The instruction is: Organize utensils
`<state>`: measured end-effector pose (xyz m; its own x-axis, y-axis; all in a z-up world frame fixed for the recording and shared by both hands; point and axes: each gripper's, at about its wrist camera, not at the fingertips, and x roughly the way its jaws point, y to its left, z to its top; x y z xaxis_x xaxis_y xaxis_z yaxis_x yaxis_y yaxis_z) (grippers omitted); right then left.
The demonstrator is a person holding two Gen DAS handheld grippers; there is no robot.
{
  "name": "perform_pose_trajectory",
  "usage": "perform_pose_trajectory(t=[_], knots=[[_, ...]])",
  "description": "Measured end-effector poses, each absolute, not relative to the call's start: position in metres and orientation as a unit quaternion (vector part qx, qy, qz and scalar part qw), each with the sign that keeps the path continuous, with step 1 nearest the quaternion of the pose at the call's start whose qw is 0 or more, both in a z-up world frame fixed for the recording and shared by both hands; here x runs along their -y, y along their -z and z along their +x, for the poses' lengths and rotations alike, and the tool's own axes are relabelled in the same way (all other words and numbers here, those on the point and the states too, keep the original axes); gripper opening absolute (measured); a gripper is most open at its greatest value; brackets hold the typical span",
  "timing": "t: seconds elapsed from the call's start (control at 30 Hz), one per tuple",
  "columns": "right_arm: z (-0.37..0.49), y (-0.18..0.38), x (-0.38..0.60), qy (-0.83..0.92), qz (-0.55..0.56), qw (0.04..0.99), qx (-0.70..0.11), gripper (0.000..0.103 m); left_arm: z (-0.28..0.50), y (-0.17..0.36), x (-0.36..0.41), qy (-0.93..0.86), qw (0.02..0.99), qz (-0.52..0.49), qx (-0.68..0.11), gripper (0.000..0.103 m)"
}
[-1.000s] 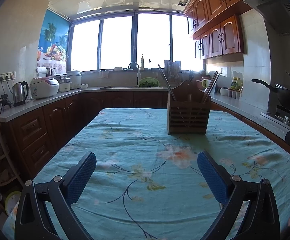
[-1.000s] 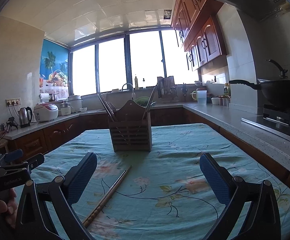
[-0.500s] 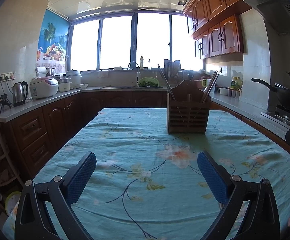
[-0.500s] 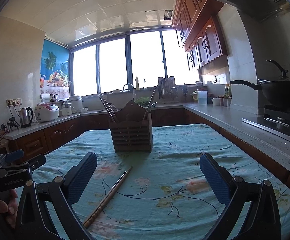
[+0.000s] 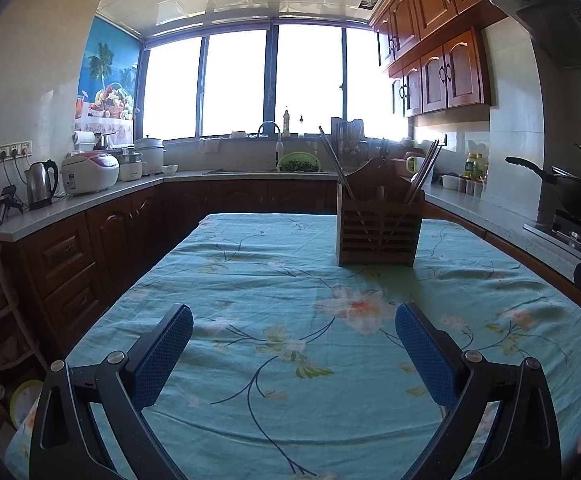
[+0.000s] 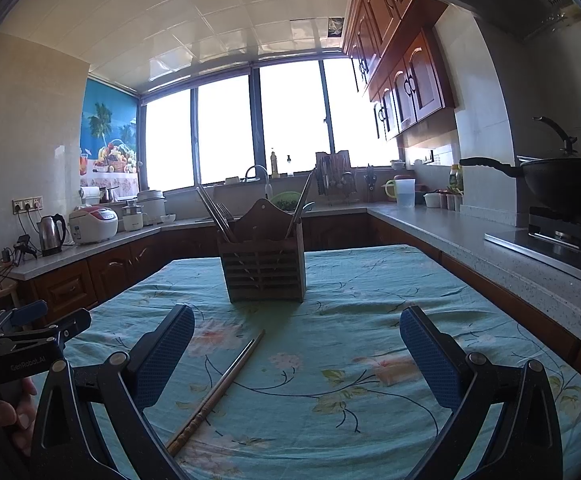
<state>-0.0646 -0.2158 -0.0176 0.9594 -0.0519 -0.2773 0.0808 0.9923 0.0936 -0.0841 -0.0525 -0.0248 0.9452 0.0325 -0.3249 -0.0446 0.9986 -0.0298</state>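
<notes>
A wooden slatted utensil holder (image 5: 379, 226) (image 6: 264, 266) stands upright on the table's far half, with chopsticks and other utensils sticking out of both ends. A pair of brown chopsticks (image 6: 220, 388) lies flat on the cloth in the right wrist view, running diagonally between my right gripper's fingers. My right gripper (image 6: 296, 354) is open above them, holding nothing. My left gripper (image 5: 294, 354) is open over bare cloth, well short of the holder. The left gripper also shows at the left edge of the right wrist view, held by a hand (image 6: 0, 414).
A teal flowered tablecloth (image 5: 274, 360) covers the table. Counters run around the room: kettle (image 5: 41, 179) and rice cooker (image 5: 89, 167) on the left, sink and green colander (image 5: 299, 163) at the back, a black wok (image 6: 562, 182) on the stove at the right.
Hardly anything differs; the right wrist view has crept slightly, the holder and chopsticks sitting a touch lower in frame. Both grippers stay open.
</notes>
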Motion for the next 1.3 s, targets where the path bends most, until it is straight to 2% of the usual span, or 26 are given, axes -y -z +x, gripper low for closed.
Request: perform_pose_trajectory(t=[1.3], knots=[[-0.0646,0.0165,0.2173,0.033,0.053,0.988,-0.138,0.103,-0.0894,0.0249,0.0611,-0.022,0.987,-0.003,-0.159,0.102]])
